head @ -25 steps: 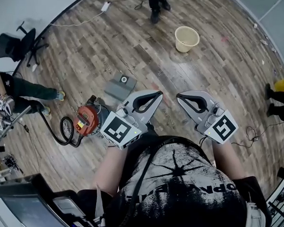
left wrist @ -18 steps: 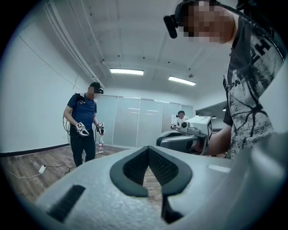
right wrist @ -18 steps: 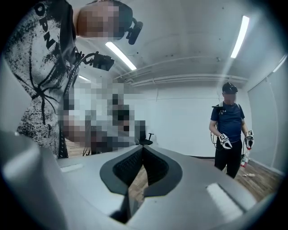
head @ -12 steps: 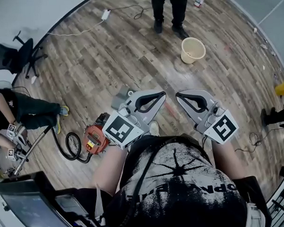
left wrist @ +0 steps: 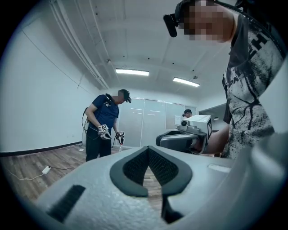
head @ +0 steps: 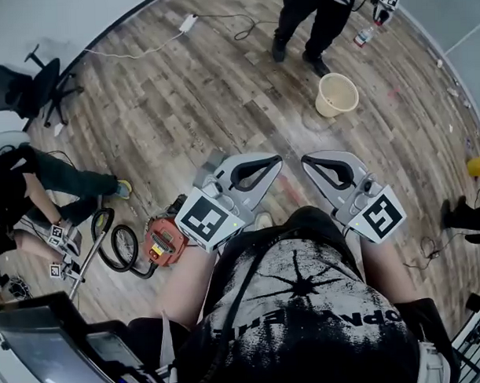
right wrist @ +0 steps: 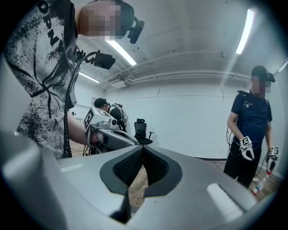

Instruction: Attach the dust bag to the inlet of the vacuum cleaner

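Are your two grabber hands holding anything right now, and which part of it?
Nothing is held. The grey two-jaw left gripper and the grey two-jaw right gripper both have their jaws closed together, with nothing between them.

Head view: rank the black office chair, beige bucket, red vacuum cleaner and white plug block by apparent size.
Largest: black office chair
Then beige bucket and red vacuum cleaner, about alike, the cleaner partly hidden
Smallest: white plug block

Grey-brown plank floor [head: 182, 102] runs to plain white walls [left wrist: 36, 99] — a black office chair [head: 28, 80] stands at the far left. Overhead, strip lights [left wrist: 132, 72] glow on the white ceiling; pale glass panels [left wrist: 153, 121] close the far end.
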`<state>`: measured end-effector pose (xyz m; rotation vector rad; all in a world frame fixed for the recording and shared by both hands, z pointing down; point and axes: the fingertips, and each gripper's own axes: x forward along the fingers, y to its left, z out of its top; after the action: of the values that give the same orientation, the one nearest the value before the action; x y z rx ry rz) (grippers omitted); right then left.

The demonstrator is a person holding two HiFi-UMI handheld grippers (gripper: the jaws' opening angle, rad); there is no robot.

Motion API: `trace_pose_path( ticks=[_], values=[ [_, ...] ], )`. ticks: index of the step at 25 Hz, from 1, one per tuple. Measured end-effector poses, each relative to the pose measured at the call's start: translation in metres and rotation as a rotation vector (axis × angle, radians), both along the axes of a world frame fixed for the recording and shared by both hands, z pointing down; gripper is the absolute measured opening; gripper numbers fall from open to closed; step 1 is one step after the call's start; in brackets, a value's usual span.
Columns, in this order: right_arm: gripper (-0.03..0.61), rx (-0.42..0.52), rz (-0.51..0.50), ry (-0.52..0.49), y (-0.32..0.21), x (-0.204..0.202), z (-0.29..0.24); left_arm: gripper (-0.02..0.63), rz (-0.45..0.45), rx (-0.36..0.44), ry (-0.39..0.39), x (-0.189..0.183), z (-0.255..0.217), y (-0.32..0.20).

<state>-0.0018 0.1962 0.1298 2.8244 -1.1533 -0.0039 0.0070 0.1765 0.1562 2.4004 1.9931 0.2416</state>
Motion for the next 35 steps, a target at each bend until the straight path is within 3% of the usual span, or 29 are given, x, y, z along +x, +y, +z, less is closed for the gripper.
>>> trace_pose_path(
  ticks=[8,15,21,27,33,35],
  values=[
    [0.006,-0.017,-0.097,-0.056,0.002,0.054,0.013,0.005,-0.176,0.015,-0.011,0.066,0.002,-0.032],
    [0.006,0.007,-0.308,-0.067,-0.025,0.123,0.023,0.005,-0.38,0.049,-0.053,0.118,0.017,-0.057],
    [0.006,0.044,-0.522,-0.076,-0.045,0.178,0.009,0.005,-0.584,0.041,-0.044,0.164,-0.001,-0.067],
    [0.006,0.04,-0.787,-0.077,-0.055,0.206,0.02,0.005,-0.868,0.065,-0.08,0.173,0.016,-0.078],
    [0.006,0.019,-0.968,-0.08,-0.078,0.211,0.017,0.005,-1.031,0.068,-0.101,0.178,0.014,-0.088],
    [0.006,0.021,-1.034,-0.082,-0.086,0.205,0.016,0.005,-1.087,0.061,-0.072,0.174,0.008,-0.093]
  ],
)
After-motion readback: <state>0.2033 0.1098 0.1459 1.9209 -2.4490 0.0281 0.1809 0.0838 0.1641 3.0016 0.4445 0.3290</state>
